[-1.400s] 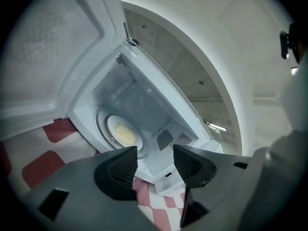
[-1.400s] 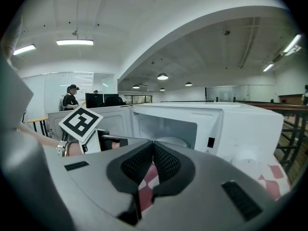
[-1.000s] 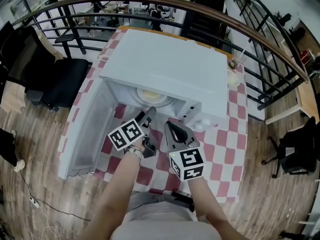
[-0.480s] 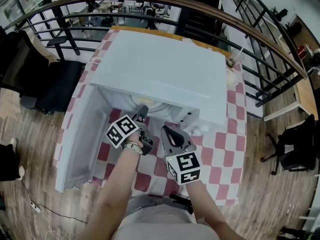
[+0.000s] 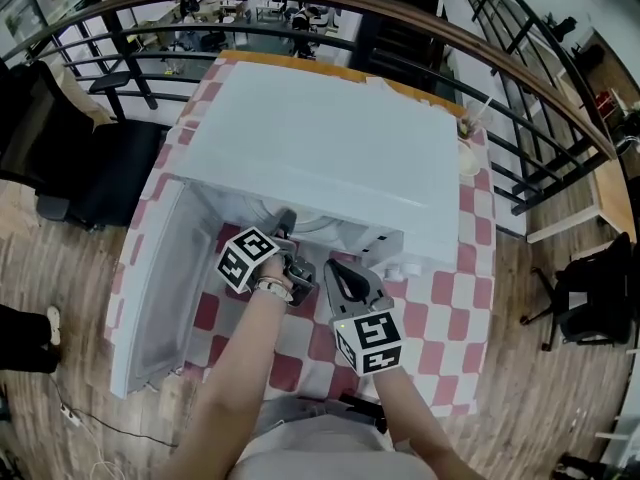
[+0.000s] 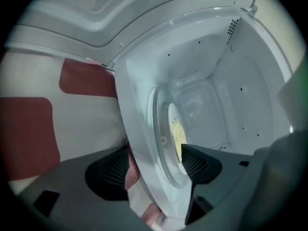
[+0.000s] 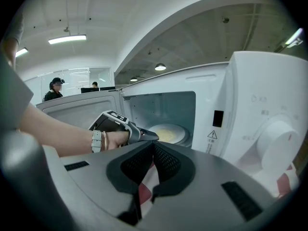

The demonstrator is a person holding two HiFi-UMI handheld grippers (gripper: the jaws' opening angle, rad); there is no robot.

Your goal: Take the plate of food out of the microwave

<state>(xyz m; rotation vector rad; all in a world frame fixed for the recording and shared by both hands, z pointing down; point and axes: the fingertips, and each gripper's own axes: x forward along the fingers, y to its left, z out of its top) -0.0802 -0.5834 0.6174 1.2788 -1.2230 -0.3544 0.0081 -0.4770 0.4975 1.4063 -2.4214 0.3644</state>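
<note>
White-enamelled microwave oven (image 5: 330, 148) stands on the red-and-white checked tablecloth (image 5: 450, 298), its door (image 5: 160, 278) swung out to the left. The pale round plate of yellow food (image 7: 166, 133) sits on the glass turntable (image 6: 159, 129) inside, not yet touched.

Over the last second my left gripper (image 6: 156, 165) has dropped to the cavity mouth and rolled over, and its jaws have just been opening. They now gape about as wide as they go, with nothing gripped. In its own view the cavity's front sill and the turntable rim line up between the pads, so I judge the reach is nearly done and the plate's near edge is next.

My right gripper (image 7: 154, 150) hangs just in front of the oven, jaws pressed together and empty – a spare support once the plate comes out, I'd guess.
</note>
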